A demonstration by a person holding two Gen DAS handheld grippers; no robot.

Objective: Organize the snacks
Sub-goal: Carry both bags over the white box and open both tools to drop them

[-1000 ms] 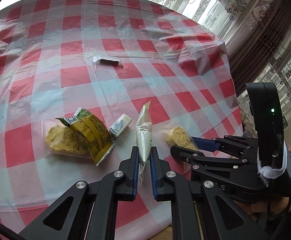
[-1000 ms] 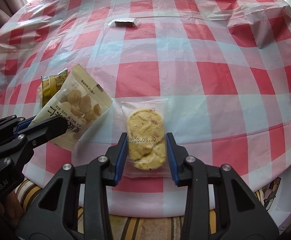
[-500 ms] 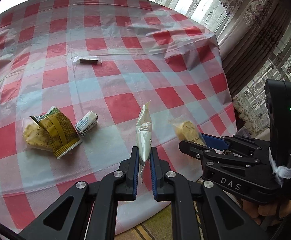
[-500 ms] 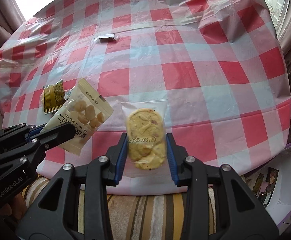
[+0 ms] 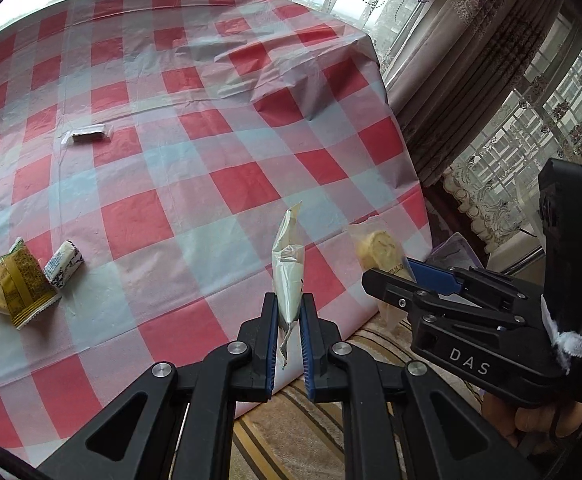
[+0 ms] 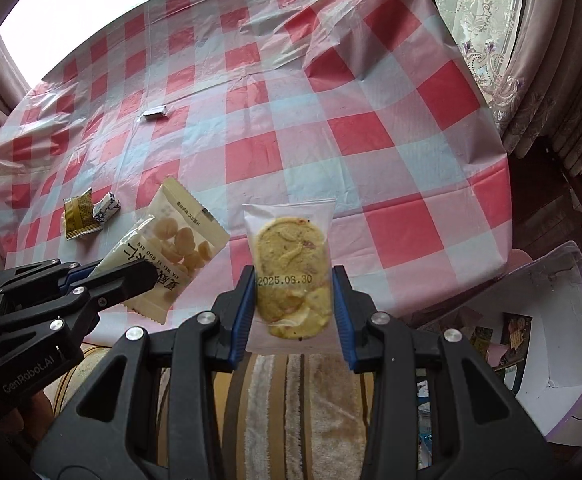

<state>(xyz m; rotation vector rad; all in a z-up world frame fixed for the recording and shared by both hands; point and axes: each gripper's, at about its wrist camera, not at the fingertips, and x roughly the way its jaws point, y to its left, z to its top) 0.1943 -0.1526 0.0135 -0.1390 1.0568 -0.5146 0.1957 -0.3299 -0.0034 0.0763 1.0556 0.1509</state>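
Observation:
My left gripper (image 5: 289, 316) is shut on a cream nut packet (image 5: 287, 268), held edge-on in the air past the table's near edge; the packet's printed face shows in the right wrist view (image 6: 171, 244). My right gripper (image 6: 294, 292) is shut on a clear-wrapped yellow cookie (image 6: 291, 272) dated 2025.08.30, also lifted off the table; it shows in the left wrist view (image 5: 379, 248). On the red-checked tablecloth (image 5: 231, 180) lie a yellow-green packet (image 5: 19, 280) over a wrapped cookie, a small white-blue candy (image 5: 63, 269) and a small dark bar (image 5: 87, 135).
A white box with a purple rim (image 6: 547, 332) holding several snacks stands on the floor at the right, below the table edge. A striped rug (image 6: 299, 400) lies under both grippers. Curtains (image 5: 471, 60) hang to the right of the table.
Both grippers have lifted their packets off the table and pulled back past its near edge, swinging to the right. The box on the floor has come into the right wrist view.

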